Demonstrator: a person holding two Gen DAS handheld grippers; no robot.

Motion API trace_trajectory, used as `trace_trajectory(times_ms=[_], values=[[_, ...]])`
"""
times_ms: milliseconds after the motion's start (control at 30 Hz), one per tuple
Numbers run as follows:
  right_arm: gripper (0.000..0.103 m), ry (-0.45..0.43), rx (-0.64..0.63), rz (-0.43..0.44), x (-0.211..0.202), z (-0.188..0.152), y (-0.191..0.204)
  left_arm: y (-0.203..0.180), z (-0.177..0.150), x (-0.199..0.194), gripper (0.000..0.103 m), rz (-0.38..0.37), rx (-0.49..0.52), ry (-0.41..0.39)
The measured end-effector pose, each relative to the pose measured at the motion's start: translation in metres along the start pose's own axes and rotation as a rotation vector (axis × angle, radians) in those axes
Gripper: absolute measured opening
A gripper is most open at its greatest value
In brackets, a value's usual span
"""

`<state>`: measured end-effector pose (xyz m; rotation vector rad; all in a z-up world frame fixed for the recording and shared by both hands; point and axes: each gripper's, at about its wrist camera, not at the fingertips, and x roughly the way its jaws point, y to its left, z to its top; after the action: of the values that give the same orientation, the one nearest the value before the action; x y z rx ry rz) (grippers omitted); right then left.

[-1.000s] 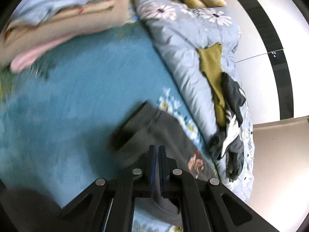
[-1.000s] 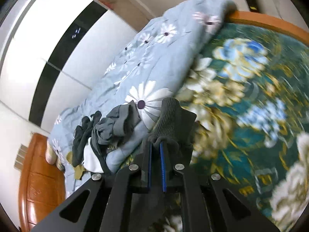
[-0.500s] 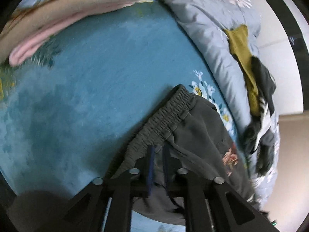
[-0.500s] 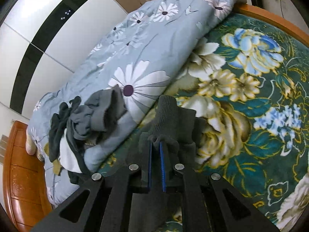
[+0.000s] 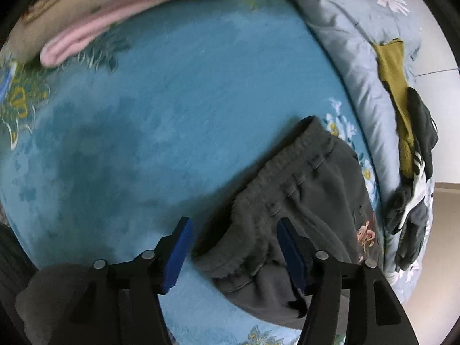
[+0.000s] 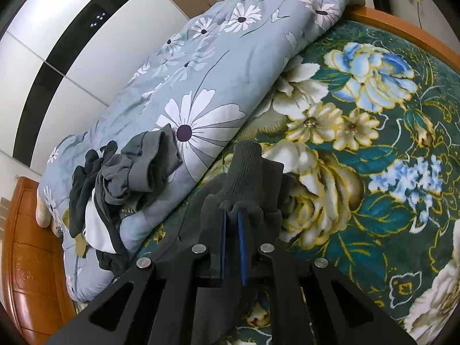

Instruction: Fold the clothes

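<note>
Dark grey sweatpants (image 5: 299,201) lie on the blue floral blanket, elastic waistband toward the upper left. My left gripper (image 5: 234,247) is open, its blue-padded jaws on either side of the waistband's near end and not holding it. In the right wrist view my right gripper (image 6: 233,221) is shut on the ribbed cuff of the sweatpants (image 6: 244,169), which stands up bunched between its jaws above the flowered blanket.
A folded grey-blue daisy quilt (image 6: 201,86) lies along the bed with a pile of dark and white clothes (image 6: 120,184) and an olive garment (image 5: 395,86) on it. Folded pink and beige clothes (image 5: 95,20) are stacked at far left. An orange wooden bed frame (image 6: 402,31) borders the blanket (image 6: 388,143).
My left gripper has opened and let go of the waistband, which now lies on the blanket. My right gripper stays shut on the cuff and has barely moved.
</note>
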<state>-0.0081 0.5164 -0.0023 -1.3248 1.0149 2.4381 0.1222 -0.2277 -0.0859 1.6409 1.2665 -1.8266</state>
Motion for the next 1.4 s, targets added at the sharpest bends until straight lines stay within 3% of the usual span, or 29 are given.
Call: trace_trajectory(times_ms=[133, 500, 533, 600, 733, 900, 1100, 1200, 1267, 1400], values=[[0.008, 0.001, 0.004, 0.006, 0.0, -0.001, 0.001, 0.008, -0.008, 0.012, 0.071, -0.038, -0.04, 0.051], [0.008, -0.001, 0.018, -0.013, 0.002, -0.001, 0.0, 0.003, -0.018, 0.011, 0.07, -0.074, 0.007, 0.046], [0.008, -0.001, 0.017, -0.013, 0.003, -0.001, 0.001, 0.003, -0.017, 0.012, 0.067, -0.081, 0.005, 0.049], [0.008, 0.0, 0.013, -0.015, 0.004, -0.001, 0.003, 0.01, -0.016, 0.011, 0.047, -0.092, -0.018, 0.035], [0.008, 0.002, 0.008, -0.019, 0.005, 0.0, 0.006, 0.02, -0.018, 0.001, 0.024, -0.167, -0.053, 0.004], [0.008, 0.005, 0.012, -0.024, 0.007, 0.001, 0.005, 0.014, -0.015, 0.003, 0.024, -0.169, -0.033, 0.015], [0.008, 0.01, 0.008, -0.029, 0.008, 0.0, 0.007, 0.004, -0.017, 0.002, 0.032, -0.077, 0.065, 0.012], [0.008, 0.016, 0.004, -0.028, 0.008, -0.002, 0.008, -0.007, -0.02, -0.004, 0.046, 0.003, 0.124, 0.002], [0.008, 0.019, 0.002, -0.027, 0.008, -0.002, 0.009, -0.01, -0.023, -0.007, 0.062, 0.007, 0.122, 0.006], [0.008, 0.022, 0.007, -0.019, 0.006, -0.003, 0.007, -0.01, -0.029, -0.006, 0.068, 0.043, 0.057, 0.016]])
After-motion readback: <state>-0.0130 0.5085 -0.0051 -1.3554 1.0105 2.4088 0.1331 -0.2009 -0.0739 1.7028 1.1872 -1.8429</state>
